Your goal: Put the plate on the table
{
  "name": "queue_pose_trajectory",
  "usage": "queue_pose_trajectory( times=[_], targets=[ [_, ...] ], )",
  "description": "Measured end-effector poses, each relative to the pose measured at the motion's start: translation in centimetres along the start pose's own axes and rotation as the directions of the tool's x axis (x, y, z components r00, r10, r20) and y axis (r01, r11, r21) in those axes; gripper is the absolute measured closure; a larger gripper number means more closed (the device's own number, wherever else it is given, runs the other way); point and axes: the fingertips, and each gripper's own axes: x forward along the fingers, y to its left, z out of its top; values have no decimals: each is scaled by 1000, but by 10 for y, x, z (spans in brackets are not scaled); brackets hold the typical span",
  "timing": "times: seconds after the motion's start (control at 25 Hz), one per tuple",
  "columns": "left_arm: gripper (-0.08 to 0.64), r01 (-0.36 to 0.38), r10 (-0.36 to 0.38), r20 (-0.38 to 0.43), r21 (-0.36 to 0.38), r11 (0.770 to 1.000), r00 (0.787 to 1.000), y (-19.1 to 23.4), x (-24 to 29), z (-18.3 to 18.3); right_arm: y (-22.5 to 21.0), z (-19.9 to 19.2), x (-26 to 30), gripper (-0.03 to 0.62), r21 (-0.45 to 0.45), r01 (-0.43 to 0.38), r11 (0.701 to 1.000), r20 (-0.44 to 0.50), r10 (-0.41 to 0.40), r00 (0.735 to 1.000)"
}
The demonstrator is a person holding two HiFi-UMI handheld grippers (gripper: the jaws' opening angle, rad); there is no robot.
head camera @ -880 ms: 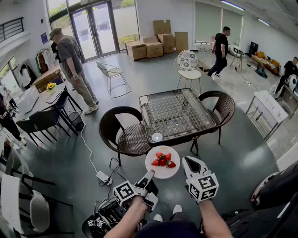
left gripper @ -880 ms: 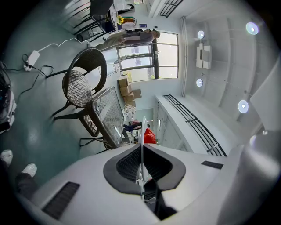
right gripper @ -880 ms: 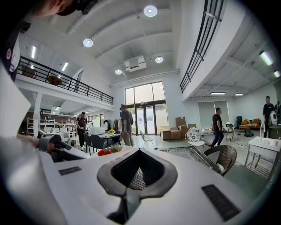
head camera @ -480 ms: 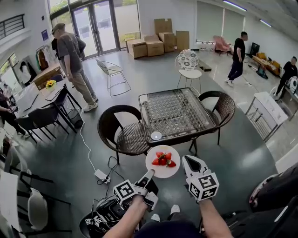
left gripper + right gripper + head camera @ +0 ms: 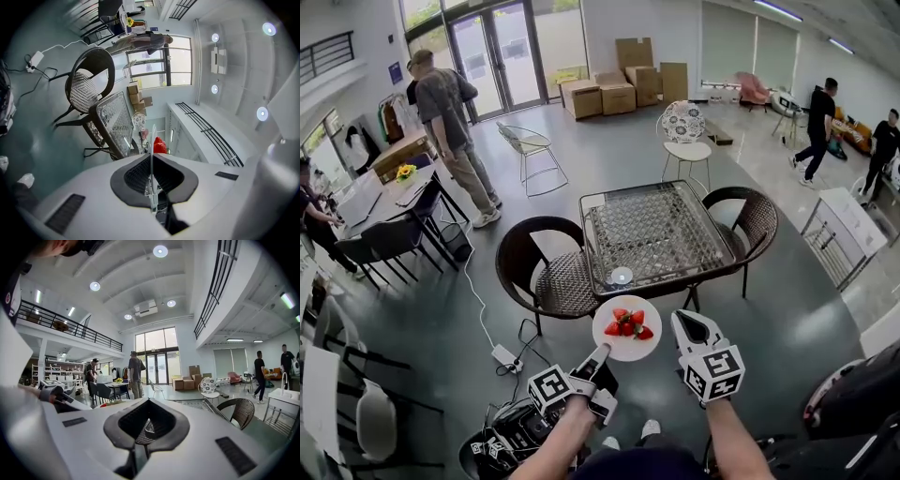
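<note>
Between the left tongs (image 5: 602, 351), clamped by its near rim: white round plate (image 5: 626, 348) carrying red strawberries (image 5: 628, 322), level and in the air. Right tongs (image 5: 684, 323) sit just beside the plate's right rim, closed on nothing; contact with the plate not clear. Square glass-topped wicker table (image 5: 656, 225) lies ahead of both tongs, and the plate is short of its near edge. Progress: plate gripped, not yet over the table. Left to do: reach over the top, lower, release.
</note>
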Motion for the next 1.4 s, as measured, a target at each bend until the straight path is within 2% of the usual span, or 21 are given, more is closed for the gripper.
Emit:
queue_pose_trajectory(
  times=[0.4, 0.8, 1.08, 1.4],
  targets=[
    [541, 0, -1, 42, 9, 1000, 999, -5, 41, -7, -40, 1, 17, 588, -4, -60, 998, 6, 60, 998],
    [541, -16, 15, 53, 19, 1000, 998, -1, 86, 6, -76, -2, 48, 588, 9, -77, 997, 0, 77, 997],
    [541, -9, 9, 47, 4, 1000, 999, 11, 120, 28, -93, -6, 80, 588, -3, -73, 997, -22, 73, 997],
    [541, -8, 9, 23, -17, 1000, 1000, 24, 164, 69, -111, -5, 138, 588, -6, -64, 998, -55, 64, 996]
  ],
)
